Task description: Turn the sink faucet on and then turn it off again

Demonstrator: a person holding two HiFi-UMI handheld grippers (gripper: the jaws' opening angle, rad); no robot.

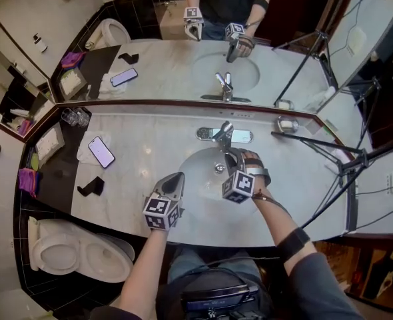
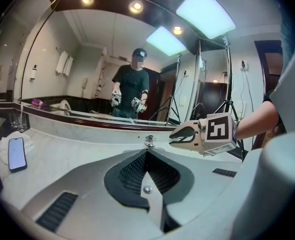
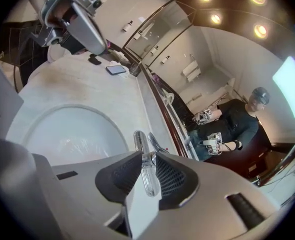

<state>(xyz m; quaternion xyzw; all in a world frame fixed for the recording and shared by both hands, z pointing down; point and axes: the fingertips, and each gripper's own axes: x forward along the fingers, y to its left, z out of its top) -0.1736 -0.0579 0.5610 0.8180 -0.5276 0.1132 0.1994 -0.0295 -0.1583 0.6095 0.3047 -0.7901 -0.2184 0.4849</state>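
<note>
Bathroom vanity, contents listed left to right. 1 toilet beyond the counter's left end. 1 phone, face up on a white cloth, with 1 small black object nearer the front edge; all well apart from the basin. 1 left gripper: jaws pressed together on nothing, hanging over the counter front just left of the basin, idle. 1 faucet, chrome, single lever, at the back of the basin in the middle of the counter, just under the mirror. 1 right gripper: reaching over the basin, its ridged pads pinching the faucet lever from either side. Whether water runs cannot be told; no stream shows. 1 soap dish right of the faucet; 1 tripod at the right end. Hazards, as judged: the lever is smooth and narrow, so the pads could slide off it if the hand swings faster than the lever turns or the grip sits skewed. A hard lift could open the flow fully and splash the counter. A half-returned lever would leave a trickle and the task unfinished. The idle gripper, near the basin, could knock the working arm.
</note>
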